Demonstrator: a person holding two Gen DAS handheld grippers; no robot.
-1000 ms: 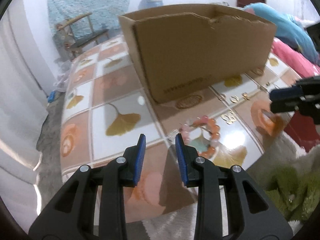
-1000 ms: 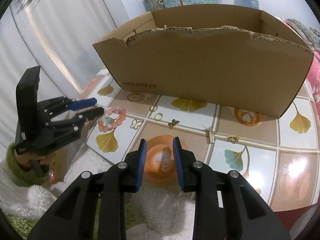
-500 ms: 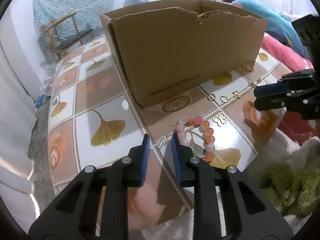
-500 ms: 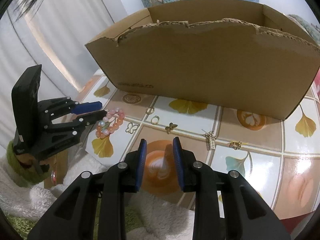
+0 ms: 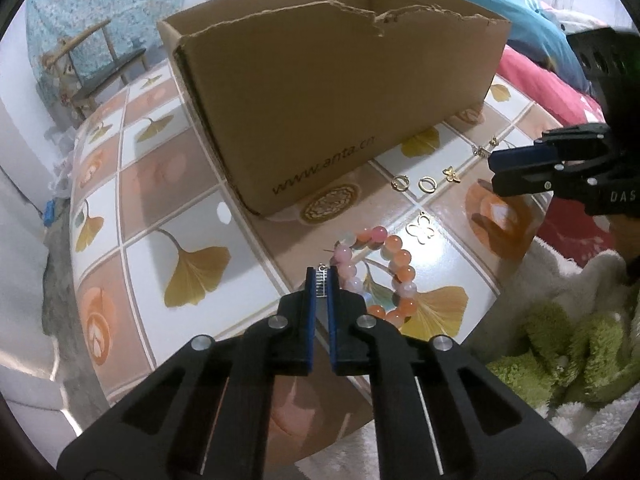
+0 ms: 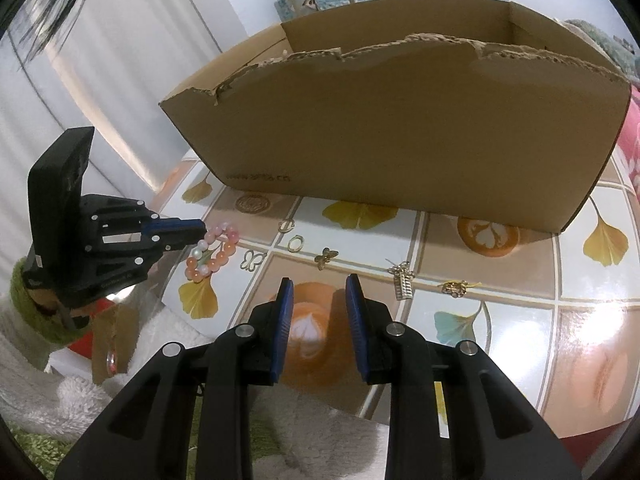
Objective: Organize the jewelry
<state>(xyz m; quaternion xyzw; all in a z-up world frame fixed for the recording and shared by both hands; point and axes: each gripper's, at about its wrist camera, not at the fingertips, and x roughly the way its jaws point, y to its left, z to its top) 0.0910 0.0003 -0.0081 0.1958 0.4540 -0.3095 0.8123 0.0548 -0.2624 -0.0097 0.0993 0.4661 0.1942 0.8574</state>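
Observation:
My left gripper (image 5: 321, 280) is shut on a small silver charm (image 5: 320, 279) at the table's near edge, right beside a pink and orange bead bracelet (image 5: 384, 264). Gold rings (image 5: 427, 184), a butterfly charm (image 5: 452, 175) and an openwork gold butterfly (image 5: 423, 232) lie in front of the open cardboard box (image 5: 340, 92). My right gripper (image 6: 320, 300) is open and empty, low over the tiled table (image 6: 440, 240). In the right wrist view the left gripper (image 6: 188, 230) touches the bracelet (image 6: 212, 252); a silver charm (image 6: 403, 280) and a gold piece (image 6: 454, 288) lie further right.
The box (image 6: 400, 120) takes up the back of the table. White and green fluffy fabric (image 5: 580, 340) lies along the near edge. A wooden chair (image 5: 100, 68) stands at the far left, pink and blue bedding (image 5: 536, 60) at the right.
My left gripper moved forward toward the bracelet and closed on the small silver charm. My right gripper stayed open and shifted slightly.

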